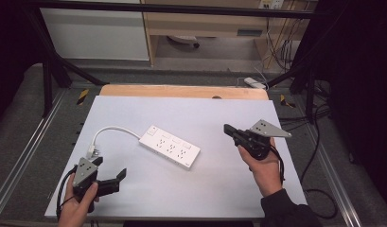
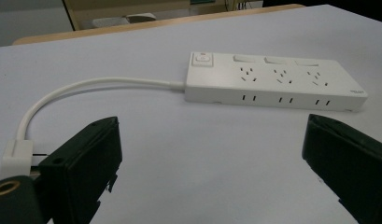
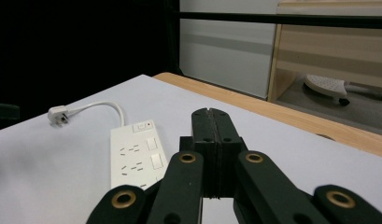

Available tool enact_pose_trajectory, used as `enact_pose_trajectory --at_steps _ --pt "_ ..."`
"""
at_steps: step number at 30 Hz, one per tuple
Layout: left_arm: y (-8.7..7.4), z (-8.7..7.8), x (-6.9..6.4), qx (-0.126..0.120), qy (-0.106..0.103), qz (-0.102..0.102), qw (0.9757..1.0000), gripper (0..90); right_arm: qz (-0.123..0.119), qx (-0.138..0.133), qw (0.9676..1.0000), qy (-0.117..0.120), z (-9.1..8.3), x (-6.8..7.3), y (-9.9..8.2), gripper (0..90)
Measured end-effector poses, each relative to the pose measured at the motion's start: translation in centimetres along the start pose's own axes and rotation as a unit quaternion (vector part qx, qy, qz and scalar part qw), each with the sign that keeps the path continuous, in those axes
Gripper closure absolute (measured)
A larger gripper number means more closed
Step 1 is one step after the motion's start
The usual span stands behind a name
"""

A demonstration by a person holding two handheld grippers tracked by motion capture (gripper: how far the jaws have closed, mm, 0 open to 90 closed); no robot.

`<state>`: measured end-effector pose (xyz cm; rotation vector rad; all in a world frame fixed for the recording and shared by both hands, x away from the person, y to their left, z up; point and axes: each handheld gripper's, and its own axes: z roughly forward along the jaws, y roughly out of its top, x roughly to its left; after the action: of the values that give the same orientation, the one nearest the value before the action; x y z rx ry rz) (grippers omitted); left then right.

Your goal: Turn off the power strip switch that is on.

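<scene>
The white power strip [image 1: 170, 147] lies flat near the middle of the white table [image 1: 219, 189], its sockets facing up, and its cable [image 1: 113, 129] curves off toward the near left, ending in the plug [image 1: 90, 152], which rests on the surface just beside the left gripper [image 1: 110, 176]. That gripper sits low with its jaws spread wide and nothing between them — in the left gripper view the plug [image 2: 16, 156] lies right against the outside of one jaw, not inside the gap. The likely slip is here: closing as it stands would probably catch only air or nudge the plug sideways, and a pinch on the stiff cable instead could drag the light strip across the smooth top. The right gripper [image 1: 229, 130] hovers to the strip's right, jaws pressed together and empty, well apart from the strip — so nothing steadies the strip if the cable gets tugged.
</scene>
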<state>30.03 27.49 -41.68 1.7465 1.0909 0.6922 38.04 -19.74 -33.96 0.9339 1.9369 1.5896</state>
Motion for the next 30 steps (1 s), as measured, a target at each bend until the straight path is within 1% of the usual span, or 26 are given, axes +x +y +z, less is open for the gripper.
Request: enact_pose_trajectory --at_steps 9,18,19,30 --pt "0.0 0.0 0.0 0.000 0.000 0.000 1.0000 4.7 -0.002 0.006 0.9999 0.008 1.4 0.7 -0.2 90.0" --pt "0.0 -0.1 0.2 -0.001 0.002 -0.001 1.0000 4.7 -0.010 0.014 0.9996 0.024 2.8 1.6 -0.4 90.0" --pt "0.0 -0.1 0.1 -0.001 0.001 0.000 1.0000 4.7 -0.012 0.017 0.9994 0.027 3.2 1.9 -0.4 90.0" --pt "0.0 -0.2 0.3 -0.002 0.002 -0.002 1.0000 4.7 -0.016 0.033 0.9983 0.046 4.9 2.9 -0.7 90.0"
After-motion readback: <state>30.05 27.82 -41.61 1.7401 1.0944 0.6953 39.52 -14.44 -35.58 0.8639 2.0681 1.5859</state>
